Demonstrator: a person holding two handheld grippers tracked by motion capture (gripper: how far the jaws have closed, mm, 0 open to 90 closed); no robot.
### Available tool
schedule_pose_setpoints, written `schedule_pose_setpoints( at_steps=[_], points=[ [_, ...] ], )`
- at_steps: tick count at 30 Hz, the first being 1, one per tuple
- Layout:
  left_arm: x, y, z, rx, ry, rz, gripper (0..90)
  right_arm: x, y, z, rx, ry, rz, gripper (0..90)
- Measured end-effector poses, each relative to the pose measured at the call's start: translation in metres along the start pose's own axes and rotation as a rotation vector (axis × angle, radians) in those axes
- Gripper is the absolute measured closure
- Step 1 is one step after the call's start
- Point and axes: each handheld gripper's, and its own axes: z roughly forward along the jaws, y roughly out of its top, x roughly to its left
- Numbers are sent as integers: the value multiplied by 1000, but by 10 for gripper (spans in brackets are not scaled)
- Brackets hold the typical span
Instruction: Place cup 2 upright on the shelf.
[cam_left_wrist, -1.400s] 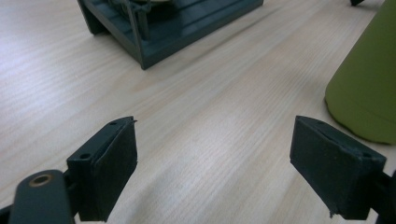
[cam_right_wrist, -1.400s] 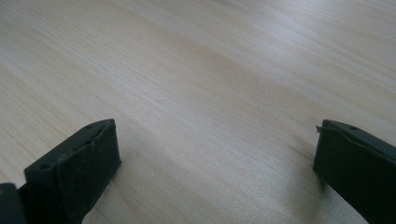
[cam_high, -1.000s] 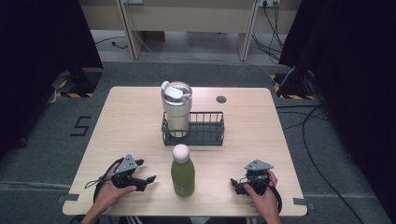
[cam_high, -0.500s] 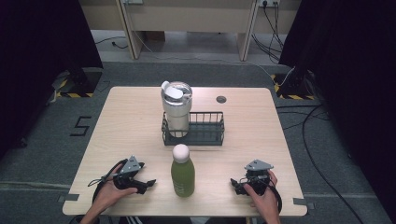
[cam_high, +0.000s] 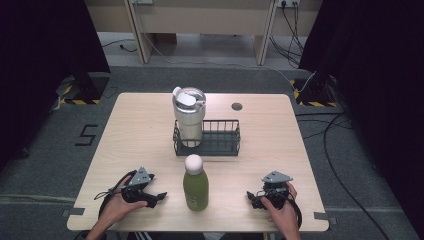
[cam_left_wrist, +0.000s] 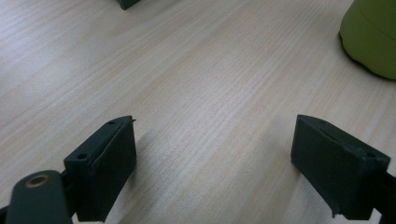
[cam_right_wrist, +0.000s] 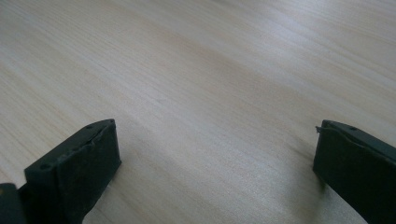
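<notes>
A green bottle (cam_high: 196, 185) with a white cap stands upright near the table's front edge, between my two hands. Its rounded green base (cam_left_wrist: 371, 39) appears at the top right of the left gripper view. Left of the bottle, my left gripper (cam_high: 159, 196) rests low on the wood, open, with bare table between its jaws (cam_left_wrist: 215, 154). My right gripper (cam_high: 251, 198) lies on the table right of the bottle, open as well, nothing between its jaws (cam_right_wrist: 215, 163). A white lidded tumbler (cam_high: 189, 116) stands in the left end of a black wire basket (cam_high: 222, 142) behind the bottle.
The wooden table (cam_high: 140, 130) has a small dark round grommet (cam_high: 237, 106) near its back edge. A corner of the basket (cam_left_wrist: 128, 3) peeks in at the top of the left gripper view. Cables trail from both grippers toward the front edge.
My left gripper has shifted slightly toward the bottle and settled lower on the table. The right gripper, the bottle and the basket have stayed put.
</notes>
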Motion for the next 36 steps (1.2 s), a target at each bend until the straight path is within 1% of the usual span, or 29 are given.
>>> schedule_pose_setpoints(
  at_steps=[2, 3, 4, 5, 6, 7, 8, 9, 10, 12, 13, 15, 17, 18, 21, 28, 32, 36],
  points=[
    [0, 0, 0, 0, 0, -1, 134, 0, 0, 0, -6, -5, -11, 12],
    [0, 0, 0, -1, 0, -1, 134, 1, 0, -1, -9, -6, -18, 29],
    [0, 0, 0, -1, 1, -1, 135, 1, 0, -1, -16, -4, -24, 61],
    [0, 0, 0, -1, 1, -2, 135, 2, 0, -2, -33, 3, -30, 144],
    [0, 0, 0, -1, 2, -3, 135, 3, -1, -3, -44, 6, -27, 190],
    [0, 0, 0, -2, 3, -4, 135, 5, 0, -3, -50, 4, -22, 182],
    [0, 0, 0, -1, 3, -3, 135, 6, 0, -3, -51, 0, -29, 142],
    [0, 0, 0, -1, 3, -4, 135, 7, 0, -3, -56, -4, -41, 152],
    [0, 0, 0, -1, 3, -4, 135, 9, 1, -4, -67, 0, -45, 180],
    [0, 0, 0, -1, 3, -3, 135, 13, 2, -6, -91, 20, -54, 141],
    [0, 0, 0, -1, 4, -4, 135, 15, 3, -8, -108, 34, -55, 161],
    [0, 0, 0, -1, 3, -4, 135, 22, 6, -11, -138, 64, -58, 148],
    [0, 0, 0, 0, 4, -4, 135, 27, 9, -14, -157, 74, -79, 153],
    [0, 0, 0, 0, 4, -3, 135, 31, 11, -16, -175, 80, -87, 154],
    [0, 0, 0, 0, 4, -3, 134, 39, 15, -18, -198, 118, -101, 153],
    [0, 0, 0, 0, 6, -4, 135, 54, 21, -22, -235, 171, -130, 153],
    [0, 0, 0, 0, 7, -5, 135, 65, 25, -25, -264, 220, -146, 153],
    [0, 0, 0, 0, 7, -5, 135, 77, 30, -26, -275, 250, -175, 152]
  ],
)
